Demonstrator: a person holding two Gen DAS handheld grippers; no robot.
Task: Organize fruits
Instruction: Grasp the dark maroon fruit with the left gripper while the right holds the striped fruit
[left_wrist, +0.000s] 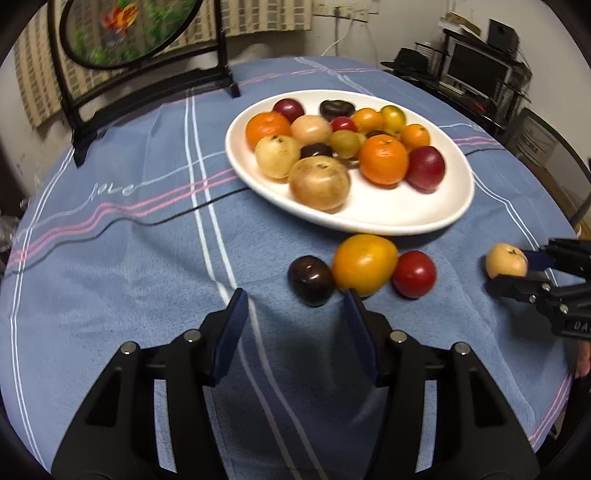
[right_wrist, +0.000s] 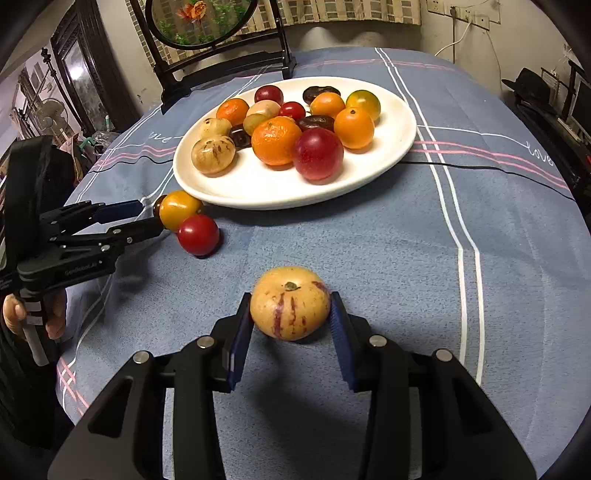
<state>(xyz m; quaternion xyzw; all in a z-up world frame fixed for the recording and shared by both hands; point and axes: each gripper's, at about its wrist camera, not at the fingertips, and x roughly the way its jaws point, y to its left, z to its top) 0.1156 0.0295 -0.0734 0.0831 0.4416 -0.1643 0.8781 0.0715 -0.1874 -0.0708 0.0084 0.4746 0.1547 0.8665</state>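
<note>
**Loose fruit on counter, plate part-filled**

Item: pale yellow fruit with purple streaks (right_wrist: 290, 302), on the blue cloth, stem up, at 6 o'clock from the white plate (right_wrist: 388, 155). The right gripper (right_wrist: 291, 314) has its jaws closed on the fruit's two sides.

Items: yellow-orange fruit (left_wrist: 364, 264), dark purple fruit (left_wrist: 311, 280) and red tomato (left_wrist: 414, 274), touching in a row just off the plate's near rim. The left gripper (left_wrist: 295, 306) stands with jaws part open and nothing between them, one finger tip (left_wrist: 352, 299) at the yellow-orange fruit; whether it touches cannot be told.

Plate: holds oranges, red plums, dark fruits, pale streaked fruits.

Counter (right_wrist: 480, 258): blue cloth with pink and white stripes. A round framed screen (right_wrist: 201, 22) stands at 12 o'clock.
</note>
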